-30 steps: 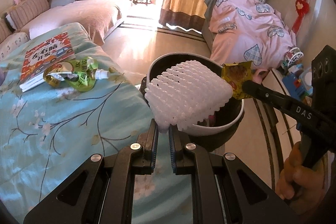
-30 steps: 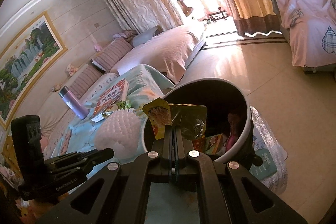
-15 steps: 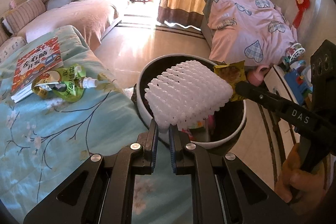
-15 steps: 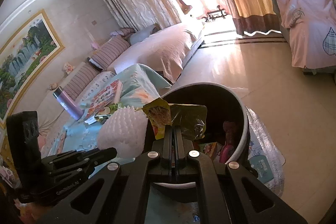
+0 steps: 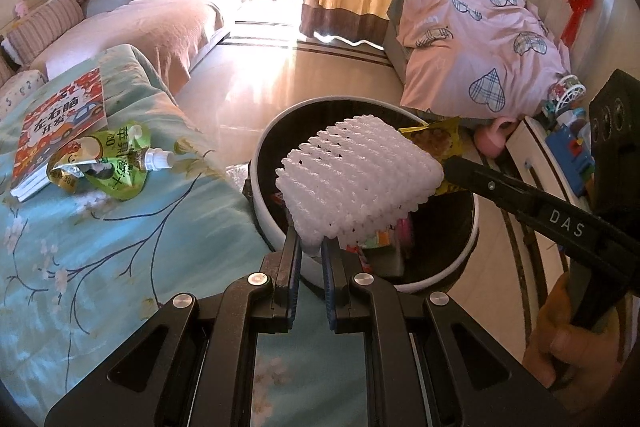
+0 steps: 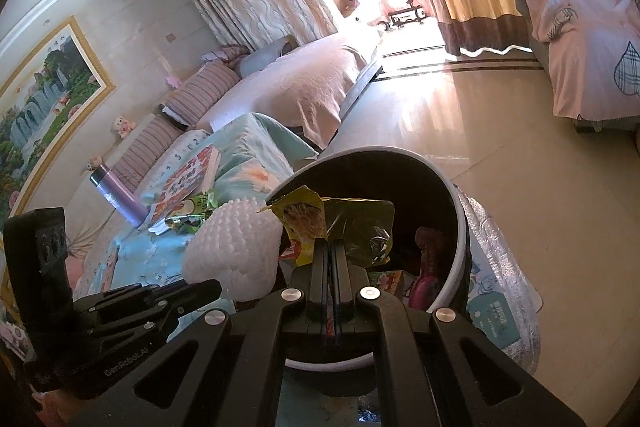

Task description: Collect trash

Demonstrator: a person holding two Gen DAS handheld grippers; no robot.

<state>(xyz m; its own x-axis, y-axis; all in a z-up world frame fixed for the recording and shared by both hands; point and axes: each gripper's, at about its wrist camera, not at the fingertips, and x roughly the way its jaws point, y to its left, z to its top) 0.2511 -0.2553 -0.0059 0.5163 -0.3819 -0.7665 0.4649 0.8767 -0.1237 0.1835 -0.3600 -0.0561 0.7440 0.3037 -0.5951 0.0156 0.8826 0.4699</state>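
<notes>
My left gripper (image 5: 311,245) is shut on a white foam fruit net (image 5: 360,175) and holds it over the round bin (image 5: 460,265). My right gripper (image 6: 331,247) is shut on a yellow-green snack wrapper (image 6: 340,219), also held above the bin (image 6: 460,223). The wrapper shows behind the net in the left wrist view (image 5: 438,141). The net shows at the left of the wrapper in the right wrist view (image 6: 236,247). The bin holds several wrappers. A green drink pouch (image 5: 108,163) lies on the blue bedspread (image 5: 100,247).
A red book (image 5: 60,123) lies beside the pouch. A purple bottle (image 6: 116,195) stands on the bed. A pink-covered sofa (image 5: 476,39) and a toy shelf (image 5: 560,147) are at the right. A silver mat (image 6: 504,267) lies under the bin.
Both grippers have moved closer over the bin with their loads still held. The bin's inside shows more in both views.
</notes>
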